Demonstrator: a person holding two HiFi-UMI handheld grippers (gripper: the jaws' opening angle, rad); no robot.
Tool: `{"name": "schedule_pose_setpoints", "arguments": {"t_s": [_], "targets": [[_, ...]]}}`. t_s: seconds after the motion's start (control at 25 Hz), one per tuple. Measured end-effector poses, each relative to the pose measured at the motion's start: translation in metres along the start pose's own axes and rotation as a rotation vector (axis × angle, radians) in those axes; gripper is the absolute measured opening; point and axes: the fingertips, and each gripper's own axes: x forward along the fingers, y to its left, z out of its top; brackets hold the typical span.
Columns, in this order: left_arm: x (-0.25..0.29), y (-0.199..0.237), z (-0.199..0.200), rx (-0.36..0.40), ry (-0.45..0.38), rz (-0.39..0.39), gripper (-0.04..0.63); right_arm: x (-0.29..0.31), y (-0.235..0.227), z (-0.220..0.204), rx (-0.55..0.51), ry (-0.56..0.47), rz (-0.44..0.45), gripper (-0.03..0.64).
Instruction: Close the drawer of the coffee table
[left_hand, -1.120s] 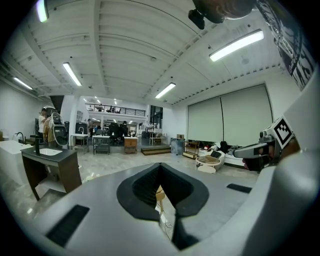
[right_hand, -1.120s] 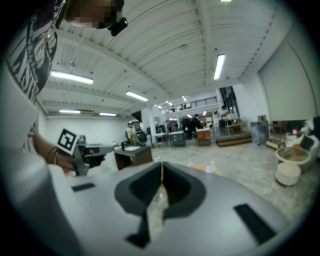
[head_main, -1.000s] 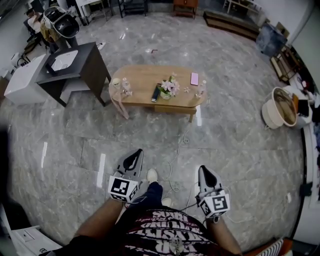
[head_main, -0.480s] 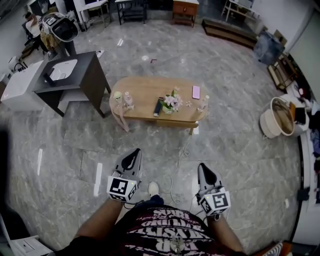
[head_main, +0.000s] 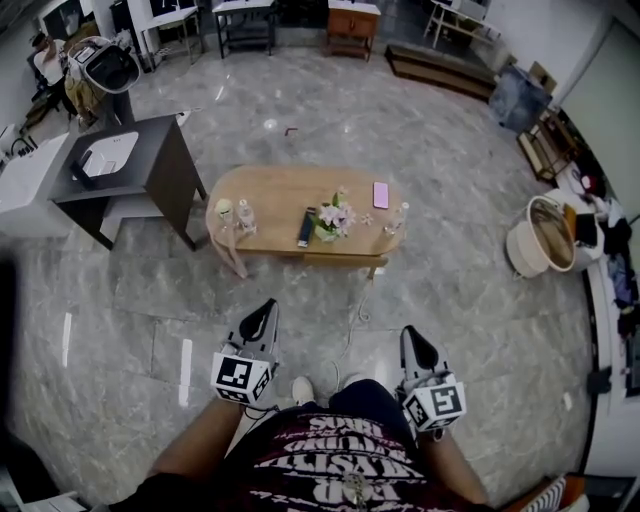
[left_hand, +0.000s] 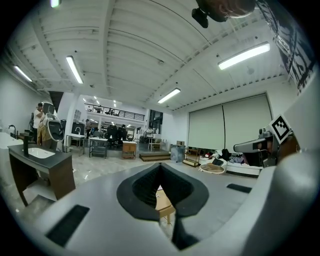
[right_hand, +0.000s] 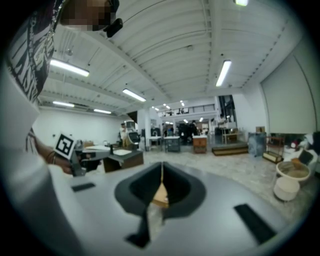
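Note:
The oval wooden coffee table (head_main: 275, 195) stands on the marble floor ahead of me. A wooden band under its near edge (head_main: 340, 259) looks like the drawer front; I cannot tell how far out it stands. Both grippers are held level in front of my body, short of the table and touching nothing. My left gripper (head_main: 267, 305) is shut and empty, and so is my right gripper (head_main: 410, 334). A slice of the table (left_hand: 162, 202) shows below the closed jaws in the left gripper view, and a tan sliver of the table (right_hand: 161, 195) in the right gripper view.
On the tabletop lie a pink phone (head_main: 381, 194), a flower pot (head_main: 333, 217), a dark remote (head_main: 304, 226) and small bottles (head_main: 244, 214). A cable (head_main: 355, 318) runs over the floor near the table. A dark stand with a basin (head_main: 150, 160) is at left, a round basket (head_main: 535, 238) at right.
The person has walked towards the coffee table, which now sits nearer to both grippers in the head view. Both grippers stayed shut and level.

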Motion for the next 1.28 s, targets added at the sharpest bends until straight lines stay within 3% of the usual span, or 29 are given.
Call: {"name": "schedule_pose_setpoints", "arguments": {"t_s": [0.44,1.28], "targets": [[0.034,0.011,-0.005,0.018,0.029,-0.016,0.023,0.028,-0.026,-0.008,0.053,-0.010,-0.032,0.035],[0.099,0.031,-0.021,0.006,0.095,-0.001,0.023,0.096,-0.053,-0.024,0.089,0.052,0.018,0.035]]}}
